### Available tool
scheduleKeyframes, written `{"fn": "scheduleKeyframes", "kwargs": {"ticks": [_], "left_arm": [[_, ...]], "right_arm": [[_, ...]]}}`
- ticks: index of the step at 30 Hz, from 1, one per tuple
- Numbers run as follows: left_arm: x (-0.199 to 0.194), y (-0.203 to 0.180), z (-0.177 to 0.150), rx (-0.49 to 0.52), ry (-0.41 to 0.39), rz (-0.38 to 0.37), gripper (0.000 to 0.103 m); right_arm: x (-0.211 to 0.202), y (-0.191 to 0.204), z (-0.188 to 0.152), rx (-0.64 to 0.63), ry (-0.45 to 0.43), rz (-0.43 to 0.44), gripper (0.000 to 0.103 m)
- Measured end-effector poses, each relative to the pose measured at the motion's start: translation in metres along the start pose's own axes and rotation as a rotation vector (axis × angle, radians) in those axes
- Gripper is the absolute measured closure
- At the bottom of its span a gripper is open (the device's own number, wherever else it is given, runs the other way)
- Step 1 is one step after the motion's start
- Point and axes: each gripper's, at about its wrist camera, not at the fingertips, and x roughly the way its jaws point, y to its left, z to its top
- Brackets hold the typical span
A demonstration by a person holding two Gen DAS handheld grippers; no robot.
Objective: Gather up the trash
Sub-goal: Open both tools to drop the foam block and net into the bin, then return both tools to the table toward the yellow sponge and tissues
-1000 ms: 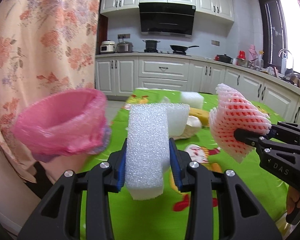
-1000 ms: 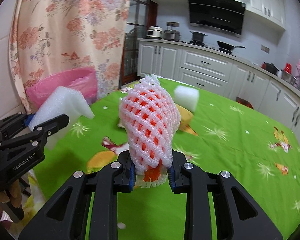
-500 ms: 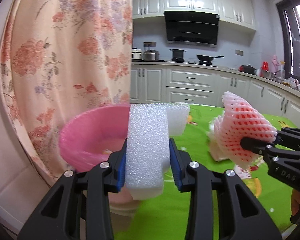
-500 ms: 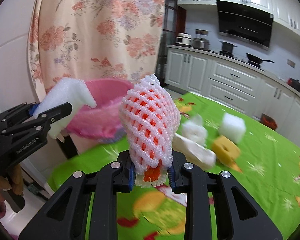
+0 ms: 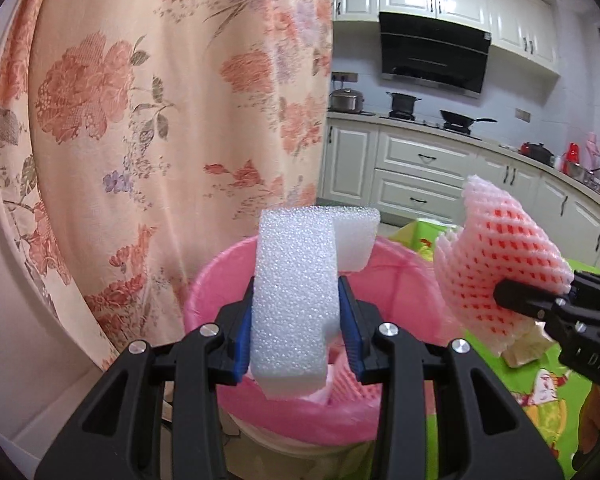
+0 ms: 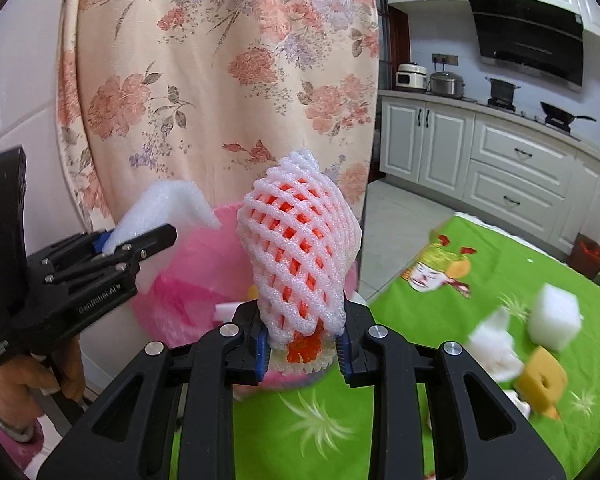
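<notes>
Floral curtain [image 5: 148, 112] is filling the left of both wrist views, with white kitchen cabinets [image 5: 416, 176] and a black range hood [image 5: 432, 56] sitting behind it. I am holding my left gripper [image 5: 296, 320] clamped on a white foam block [image 5: 294, 292], which is standing upright between the blue pads right above the pink-lined trash bin [image 5: 216, 292]. My right gripper [image 6: 303, 344] is pinching a white foam fruit net [image 6: 300, 248] with orange showing through its mesh, and it is hovering near the bin's right rim, over the edge of the green tablecloth [image 6: 480, 264]. More scraps are lying on that cloth: a white foam cube [image 6: 554, 322] and a yellow sponge piece [image 6: 542, 378], well apart from the bin.
</notes>
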Motion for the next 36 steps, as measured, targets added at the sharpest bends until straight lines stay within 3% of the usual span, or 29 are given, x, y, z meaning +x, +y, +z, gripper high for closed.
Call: {"fn": "scheduleKeyframes", "kwargs": {"ticks": [6, 8, 9, 21, 29, 36], "left_arm": [[0.020, 0.019, -0.003, -0.032, 0.024, 0.008, 0.064], [0.024, 0.025, -0.005, -0.050, 0.029, 0.012, 0.046], [0.024, 0.027, -0.006, -0.058, 0.024, 0.018, 0.043], [0.006, 0.045, -0.015, -0.116, -0.012, 0.066, 0.020], [-0.011, 0.019, -0.019, -0.095, -0.045, 0.041, 0.009], [-0.029, -0.027, -0.028, -0.070, -0.070, -0.054, 0.006]], "right_arm": [[0.030, 0.014, 0.013, -0.029, 0.028, 0.038, 0.072], [0.036, 0.017, 0.013, -0.037, 0.033, 0.028, 0.059], [0.037, 0.018, 0.013, -0.037, 0.031, 0.026, 0.052], [0.018, 0.006, -0.012, -0.014, 0.021, 0.045, 0.047], [-0.008, -0.023, -0.041, 0.029, 0.002, -0.001, 0.045], [-0.033, -0.066, -0.074, 0.113, 0.005, -0.067, 0.045]]}}
